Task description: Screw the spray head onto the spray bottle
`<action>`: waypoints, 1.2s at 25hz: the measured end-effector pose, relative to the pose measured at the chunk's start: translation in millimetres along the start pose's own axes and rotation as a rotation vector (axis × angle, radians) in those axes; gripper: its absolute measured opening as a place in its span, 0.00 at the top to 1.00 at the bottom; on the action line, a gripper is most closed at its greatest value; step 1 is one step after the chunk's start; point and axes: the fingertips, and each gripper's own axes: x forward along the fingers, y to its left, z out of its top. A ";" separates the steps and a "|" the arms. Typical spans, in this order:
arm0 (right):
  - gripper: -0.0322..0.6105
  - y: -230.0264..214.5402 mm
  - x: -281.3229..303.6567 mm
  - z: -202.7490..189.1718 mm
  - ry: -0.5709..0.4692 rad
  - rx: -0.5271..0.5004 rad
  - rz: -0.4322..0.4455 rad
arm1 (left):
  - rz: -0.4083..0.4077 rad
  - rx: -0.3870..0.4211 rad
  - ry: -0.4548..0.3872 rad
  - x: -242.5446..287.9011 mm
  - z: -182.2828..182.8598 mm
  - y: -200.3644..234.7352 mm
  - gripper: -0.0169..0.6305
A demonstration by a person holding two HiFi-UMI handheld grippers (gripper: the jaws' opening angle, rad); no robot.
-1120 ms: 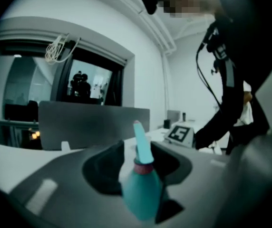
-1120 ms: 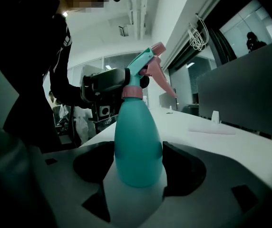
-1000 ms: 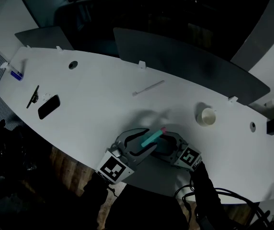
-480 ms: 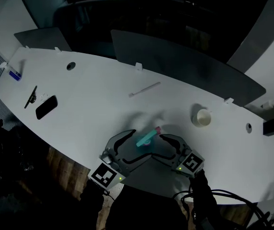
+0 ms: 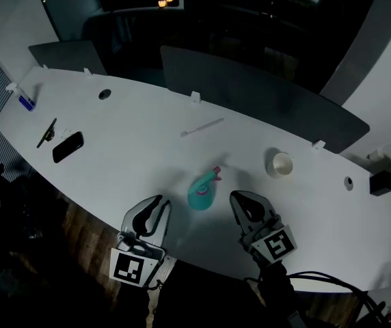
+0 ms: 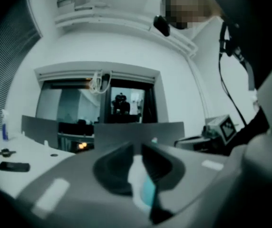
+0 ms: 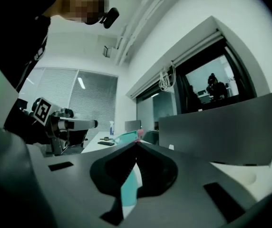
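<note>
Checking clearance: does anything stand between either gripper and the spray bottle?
Nothing visible does. The spray bottle stands alone on bare table between the left gripper, its jaws closing on nothing, and the shut right gripper.

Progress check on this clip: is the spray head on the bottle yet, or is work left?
Looks done: the spray bottle stands on the table with the spray head on top; thread tightness cannot be seen. In hand: nothing. The left hand-held gripper sits clear, jaws closing on nothing; the right hand-held gripper is shut and empty. Left: probably nothing.
</note>
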 end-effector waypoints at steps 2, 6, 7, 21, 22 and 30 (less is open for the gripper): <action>0.94 5.3 -4.2 10.8 -0.031 -0.015 -0.063 | 0.034 0.040 0.017 -6.6 0.7 1.2 0.97; 0.94 28.1 -16.3 12.8 -0.036 -0.084 -0.198 | 0.070 0.104 0.013 -20.0 6.8 -6.2 0.97; 0.94 36.3 -19.4 11.2 -0.031 -0.096 -0.228 | 0.090 0.105 -0.002 -27.6 9.6 -7.4 0.97; 0.94 192.6 -107.3 31.2 -0.085 -0.087 -0.473 | 0.072 0.190 -0.022 -167.4 26.4 -50.4 0.97; 0.94 198.6 -112.0 32.4 -0.081 -0.092 -0.478 | 0.060 0.190 -0.023 -173.1 28.1 -55.3 0.97; 0.94 224.0 -121.8 49.2 -0.089 -0.134 -0.436 | 0.077 0.163 -0.041 -199.3 39.8 -75.5 0.97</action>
